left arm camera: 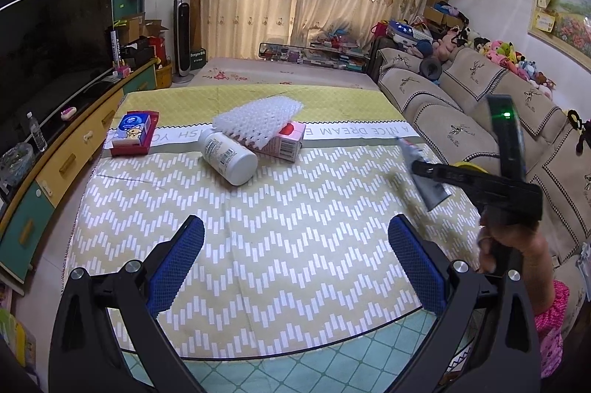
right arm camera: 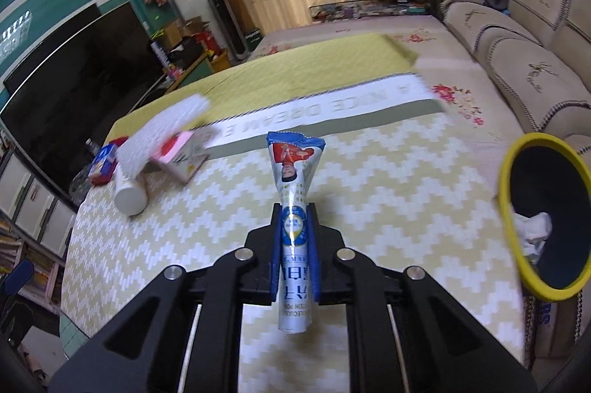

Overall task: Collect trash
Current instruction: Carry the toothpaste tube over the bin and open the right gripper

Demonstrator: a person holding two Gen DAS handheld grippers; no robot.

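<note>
My right gripper [right arm camera: 293,226] is shut on a white and blue toothpaste tube [right arm camera: 293,182] and holds it above the table's patterned cloth. The tube and right gripper [left arm camera: 424,167] also show at the right of the left wrist view. A black bin with a yellow rim [right arm camera: 511,208] stands to the right, with crumpled white paper [right arm camera: 532,226] inside. My left gripper [left arm camera: 295,245] is open and empty over the cloth. Beyond it lie a white bottle [left arm camera: 229,156], a pink carton [left arm camera: 284,143] under white foam netting [left arm camera: 258,119], and a red and blue tissue box [left arm camera: 133,132].
The table carries a yellow and white zigzag cloth [left arm camera: 277,245]. A beige sofa [left arm camera: 480,119] with soft toys runs along the right. A TV [left arm camera: 48,34] on a low cabinet stands at the left. Curtains hang at the back.
</note>
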